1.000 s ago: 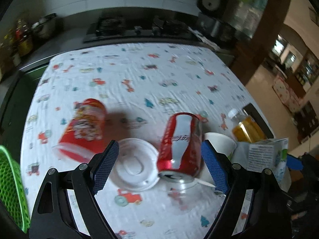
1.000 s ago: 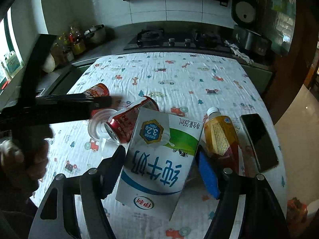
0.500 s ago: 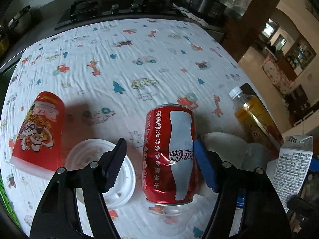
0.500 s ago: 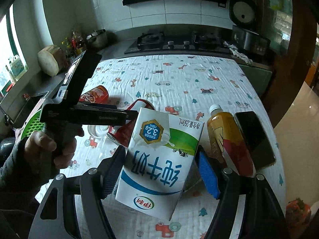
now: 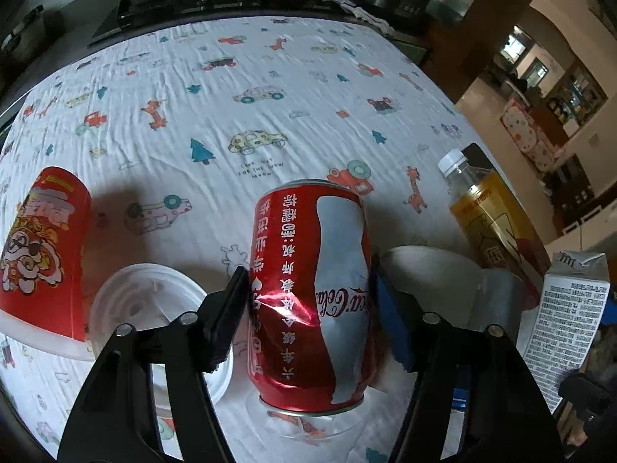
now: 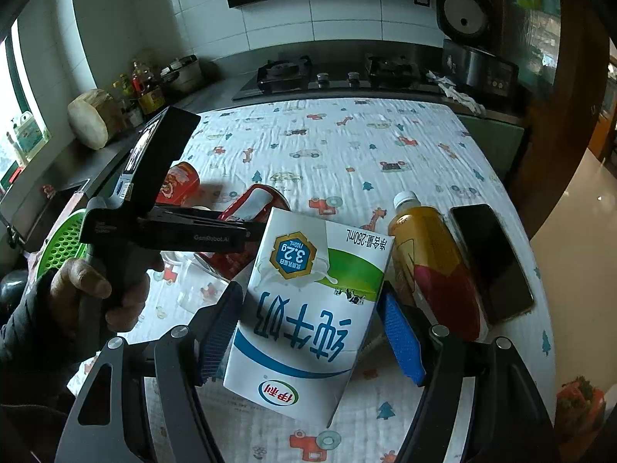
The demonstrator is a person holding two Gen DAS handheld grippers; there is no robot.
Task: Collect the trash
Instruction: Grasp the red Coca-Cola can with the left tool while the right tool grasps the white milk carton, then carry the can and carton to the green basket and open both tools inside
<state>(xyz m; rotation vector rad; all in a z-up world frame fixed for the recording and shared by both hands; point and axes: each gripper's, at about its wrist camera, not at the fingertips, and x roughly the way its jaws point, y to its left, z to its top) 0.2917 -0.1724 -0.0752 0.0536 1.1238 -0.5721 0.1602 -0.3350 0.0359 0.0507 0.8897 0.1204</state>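
Note:
A red cola can (image 5: pixel 304 239) lies on the car-print tablecloth (image 5: pixel 239 88), its base toward me. My left gripper (image 5: pixel 308 277) straddles it, its jaws closing; both pads touch the can's sides, and the metal is creased by the left pad. In the right wrist view a hand holds that gripper over the can (image 6: pixel 250 200). My right gripper (image 6: pixel 310 293) is shut on a white, green and blue milk carton (image 6: pixel 308 308), held above the table. The carton (image 5: pixel 570 308) also shows at the right edge of the left wrist view.
A red paper cup (image 5: pixel 42 247) lies on its side at the left, a white lid (image 5: pixel 142 301) beside it. A white cup (image 5: pixel 424 266), an orange drink bottle (image 6: pixel 428 254) and a black phone (image 6: pixel 489 262) lie to the right. A green basket (image 6: pixel 63 243) stands off the table's left edge.
My left gripper has come down and forward over the cola can, and its jaws have narrowed from wide apart onto the can's sides. The right gripper keeps hold of the carton.

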